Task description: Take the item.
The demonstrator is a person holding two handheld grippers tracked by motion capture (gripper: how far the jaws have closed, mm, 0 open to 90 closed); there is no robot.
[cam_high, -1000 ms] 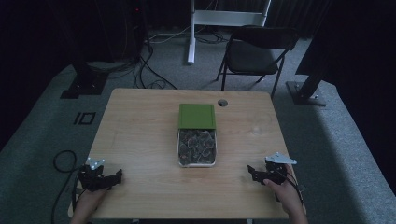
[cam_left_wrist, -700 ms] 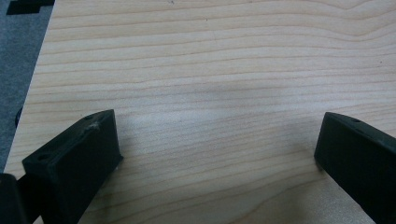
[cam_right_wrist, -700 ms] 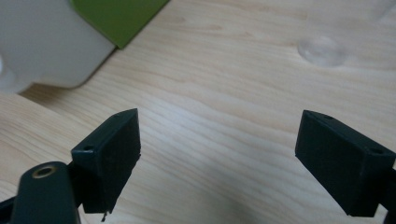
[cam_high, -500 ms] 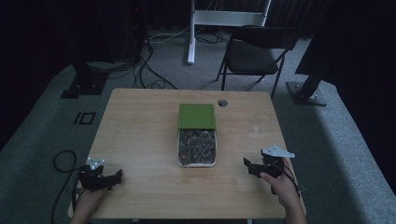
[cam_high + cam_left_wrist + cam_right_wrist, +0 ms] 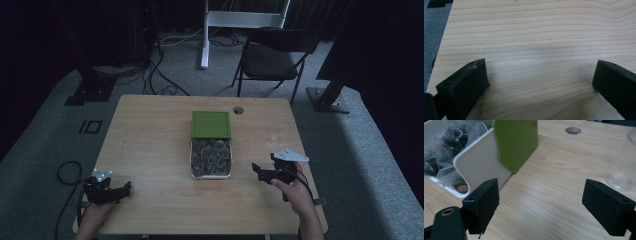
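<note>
Both tongs wide open, holding nothing

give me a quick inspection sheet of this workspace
surface: wooden table with a round hole near the far edge
job's things: white box of wrapped packets, its green lid slid to the far end
clutter: clear glass, right of the box
grippers: left gripper open at the near left corner; right gripper open, aimed at the box
cables: one cable loops off the left gripper; more on the floor behind
surroundings: dark folding chair, white stand, grey carpet
</note>
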